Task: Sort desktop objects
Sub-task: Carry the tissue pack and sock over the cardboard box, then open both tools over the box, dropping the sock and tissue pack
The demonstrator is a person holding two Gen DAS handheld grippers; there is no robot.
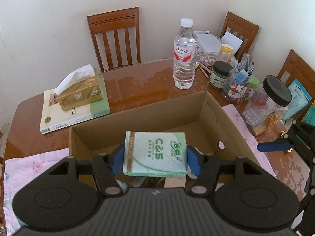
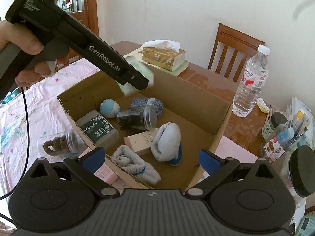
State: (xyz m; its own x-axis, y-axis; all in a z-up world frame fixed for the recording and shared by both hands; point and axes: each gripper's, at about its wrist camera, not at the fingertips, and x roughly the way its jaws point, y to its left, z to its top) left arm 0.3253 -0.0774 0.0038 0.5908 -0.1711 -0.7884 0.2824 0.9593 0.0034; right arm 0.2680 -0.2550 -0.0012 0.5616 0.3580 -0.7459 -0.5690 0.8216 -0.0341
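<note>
Green tissue pack [image 1: 155, 153] held above open cardboard box [image 1: 216, 116].

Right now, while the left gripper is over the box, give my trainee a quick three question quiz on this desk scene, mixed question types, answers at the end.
1. True or false: the left gripper is shut on the green C&S tissue pack above the cardboard box.
2. Which stands outside the box? A) rolled grey socks B) water bottle C) green Medical container
3. Fill in: the gold tissue box rests on a ____.

Key: 1 true. 2 B; it stands on the wooden table beyond the box. 3 book.
</note>
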